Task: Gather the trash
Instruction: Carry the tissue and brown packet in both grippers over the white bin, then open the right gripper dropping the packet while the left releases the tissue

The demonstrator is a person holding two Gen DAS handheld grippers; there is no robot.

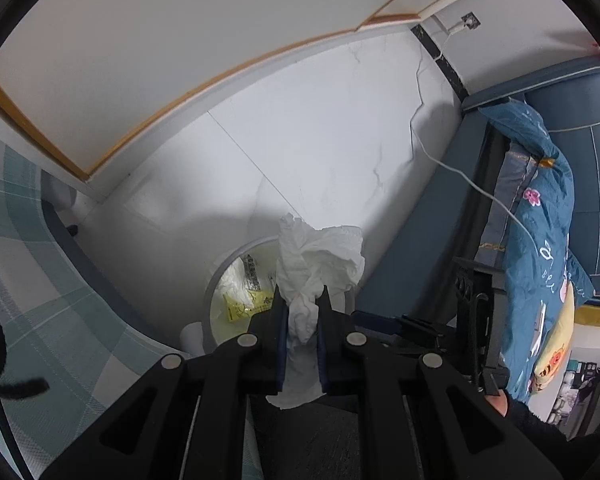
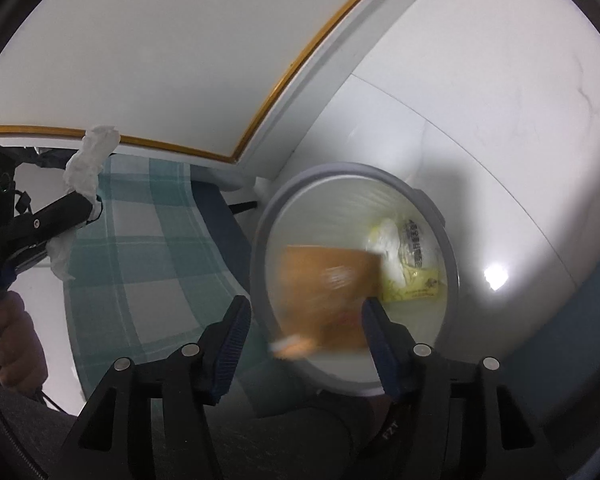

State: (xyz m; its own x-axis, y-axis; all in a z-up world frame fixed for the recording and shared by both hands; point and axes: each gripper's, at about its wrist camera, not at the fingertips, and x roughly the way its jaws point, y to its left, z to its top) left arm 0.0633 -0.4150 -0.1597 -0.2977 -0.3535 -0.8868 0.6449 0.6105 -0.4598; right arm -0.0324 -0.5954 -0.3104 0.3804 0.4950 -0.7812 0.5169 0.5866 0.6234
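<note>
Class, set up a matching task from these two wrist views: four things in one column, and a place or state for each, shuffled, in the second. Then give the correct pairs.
Things
1. crumpled white tissue
2. orange packet
3. yellow wrapper
4. right gripper

Places or states
A. lying inside the bin
B. open, above the bin
C. clamped in the left gripper
D. blurred, between the open fingers, over the bin's mouth

Pairs: 1-C, 2-D, 3-A, 4-B
</note>
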